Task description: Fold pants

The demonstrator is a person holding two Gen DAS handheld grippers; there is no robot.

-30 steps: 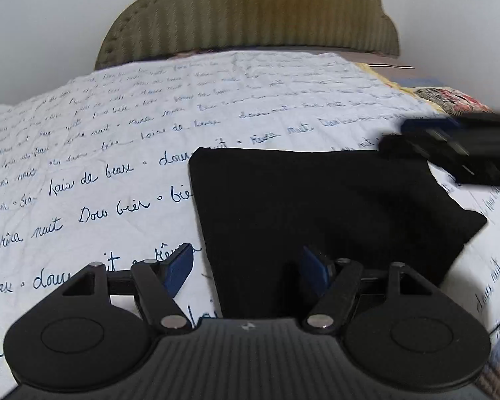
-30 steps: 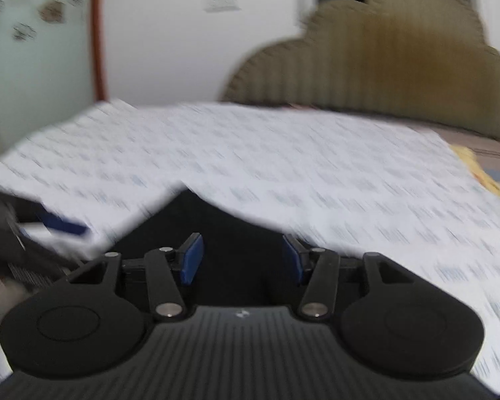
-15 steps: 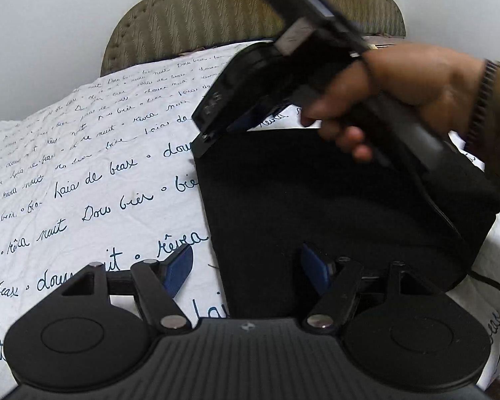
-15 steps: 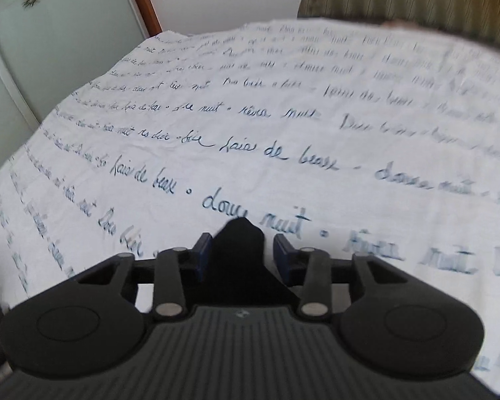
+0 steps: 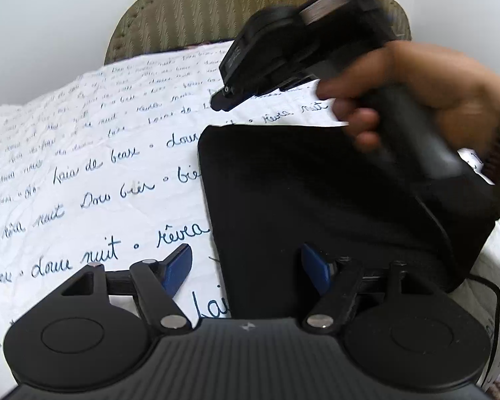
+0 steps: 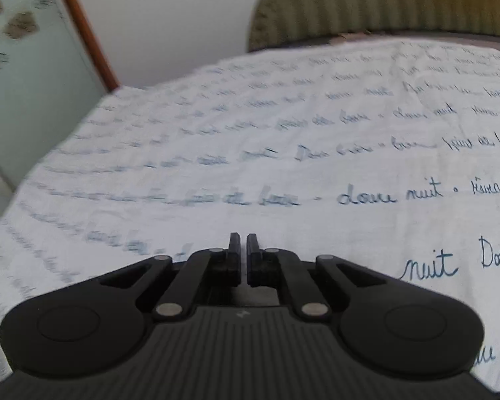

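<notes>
So, nearest us the left tool [image 5: 246, 268] hangs w/ its blue pads wide and widening a bit, nothing pinched; one pad is over the bedsheet [image 5: 83, 173], the other over the near edge of the pants [image 5: 316, 200]. The pants lie on the bed as a dark, folded block, roughly squared, right of centre in the left view. Further out, our right hand [image 5: 426, 83] carries the right tool [image 6: 243, 245] above the sheet just past the pants' far edge; its jaws are shut w/ nothing between them. Beyond that, the headboard [image 5: 250, 6] & wall. Risk, imo: if the left tool drops and closes now, it may grab sheet along w/ fabric and drag the fold askew.
</notes>
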